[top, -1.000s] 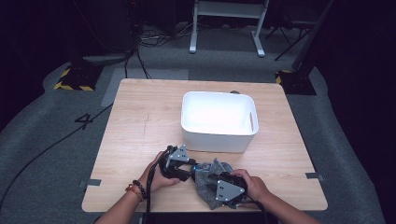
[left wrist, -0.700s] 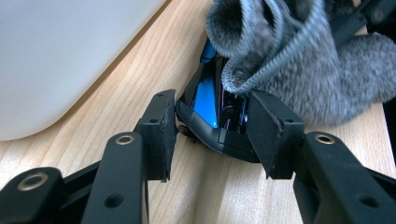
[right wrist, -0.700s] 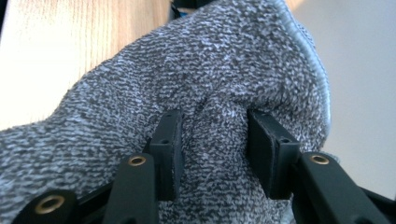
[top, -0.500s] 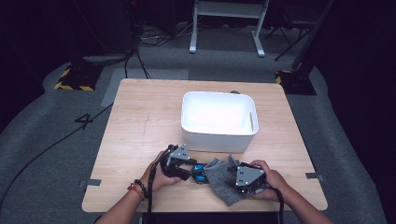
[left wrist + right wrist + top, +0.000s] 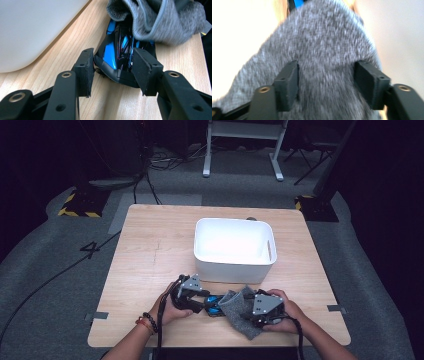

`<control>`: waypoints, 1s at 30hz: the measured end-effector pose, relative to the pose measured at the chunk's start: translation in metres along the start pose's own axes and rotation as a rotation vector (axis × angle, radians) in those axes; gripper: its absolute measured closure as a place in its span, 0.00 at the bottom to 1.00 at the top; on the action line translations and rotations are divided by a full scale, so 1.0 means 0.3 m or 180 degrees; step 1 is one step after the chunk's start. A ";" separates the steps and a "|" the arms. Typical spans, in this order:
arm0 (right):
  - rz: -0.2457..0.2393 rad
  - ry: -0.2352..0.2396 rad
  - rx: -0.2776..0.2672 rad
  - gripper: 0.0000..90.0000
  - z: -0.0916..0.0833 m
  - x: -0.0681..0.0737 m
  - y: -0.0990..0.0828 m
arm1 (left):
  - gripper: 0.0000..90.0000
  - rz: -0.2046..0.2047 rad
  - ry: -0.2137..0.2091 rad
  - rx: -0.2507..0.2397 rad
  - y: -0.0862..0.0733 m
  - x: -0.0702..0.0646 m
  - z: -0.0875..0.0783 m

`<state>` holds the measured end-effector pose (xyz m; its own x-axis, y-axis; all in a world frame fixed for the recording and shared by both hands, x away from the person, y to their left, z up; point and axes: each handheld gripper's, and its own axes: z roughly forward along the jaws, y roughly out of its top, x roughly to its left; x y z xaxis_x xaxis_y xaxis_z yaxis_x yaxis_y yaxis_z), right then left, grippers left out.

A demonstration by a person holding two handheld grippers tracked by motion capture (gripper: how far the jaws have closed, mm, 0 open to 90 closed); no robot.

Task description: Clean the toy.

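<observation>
The right gripper [image 5: 248, 309] moved right, its fingers opening over the grey pouch [image 5: 239, 312].

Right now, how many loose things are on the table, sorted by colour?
White: 1, the bin
Grey: 1, the cloth pouch
Black and blue: 1, the glossy object, clamped in the left gripper and partly covered by the pouch
Total: 3
</observation>
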<state>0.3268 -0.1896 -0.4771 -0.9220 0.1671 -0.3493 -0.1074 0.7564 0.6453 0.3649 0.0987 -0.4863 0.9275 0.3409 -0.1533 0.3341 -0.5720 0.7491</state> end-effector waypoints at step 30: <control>0.0286 0.0238 0.0200 0.50 -0.040 -0.072 -0.065 | 0.59 -0.0013 -0.0036 0.0015 -0.010 0.010 -0.012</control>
<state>0.3443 -0.2158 -0.4740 -0.9523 0.1900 -0.2387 -0.0017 0.7790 0.6270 0.3661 0.1042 -0.4868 0.9279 0.3349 -0.1637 0.3387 -0.5740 0.7455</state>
